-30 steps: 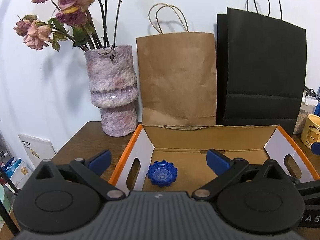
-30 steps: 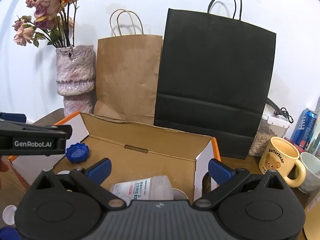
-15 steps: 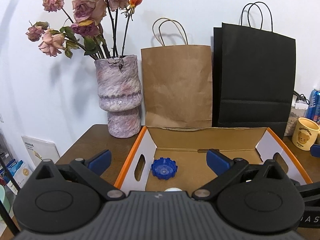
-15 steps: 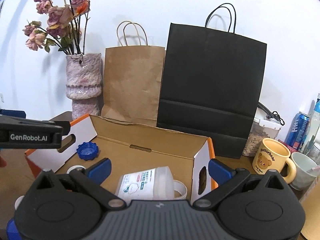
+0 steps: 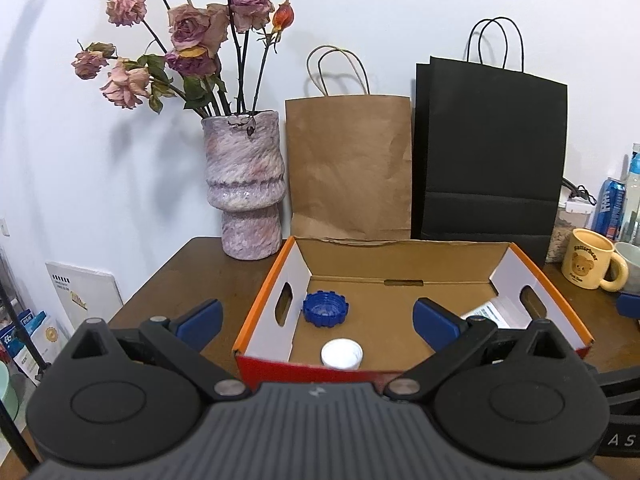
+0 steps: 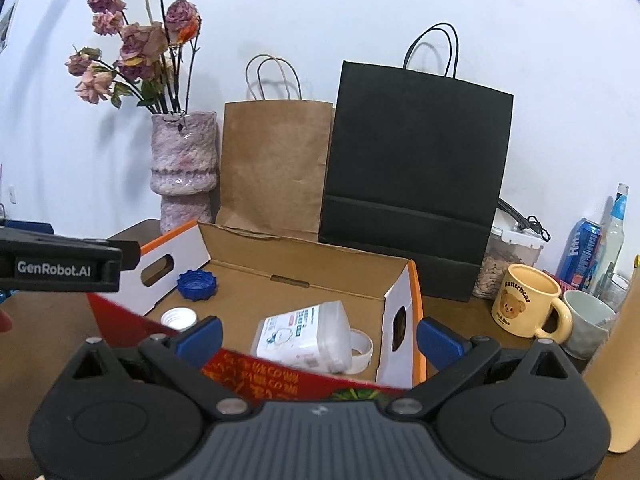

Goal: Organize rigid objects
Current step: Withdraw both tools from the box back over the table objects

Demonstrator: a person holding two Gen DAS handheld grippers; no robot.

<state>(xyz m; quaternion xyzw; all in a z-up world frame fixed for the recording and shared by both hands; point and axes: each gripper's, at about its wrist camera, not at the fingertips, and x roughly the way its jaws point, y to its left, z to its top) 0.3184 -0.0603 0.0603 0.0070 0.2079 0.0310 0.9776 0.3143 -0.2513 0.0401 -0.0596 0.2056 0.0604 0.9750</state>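
Both grippers, left (image 5: 316,318) & right (image 6: 318,338), fingers spread w/ nothing held, above box (image 5: 262,296) w/ blue cap (image 5: 325,309), white cap (image 5: 341,354), bottle (image 6: 304,336).

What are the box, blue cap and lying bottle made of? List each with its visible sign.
Box: cardboard, matte brown inside, with printed red and orange outer faces.
Blue cap: seemingly hard plastic, with a moulded notched rim.
Lying bottle: probably translucent plastic, cloudy white walls with a printed label.
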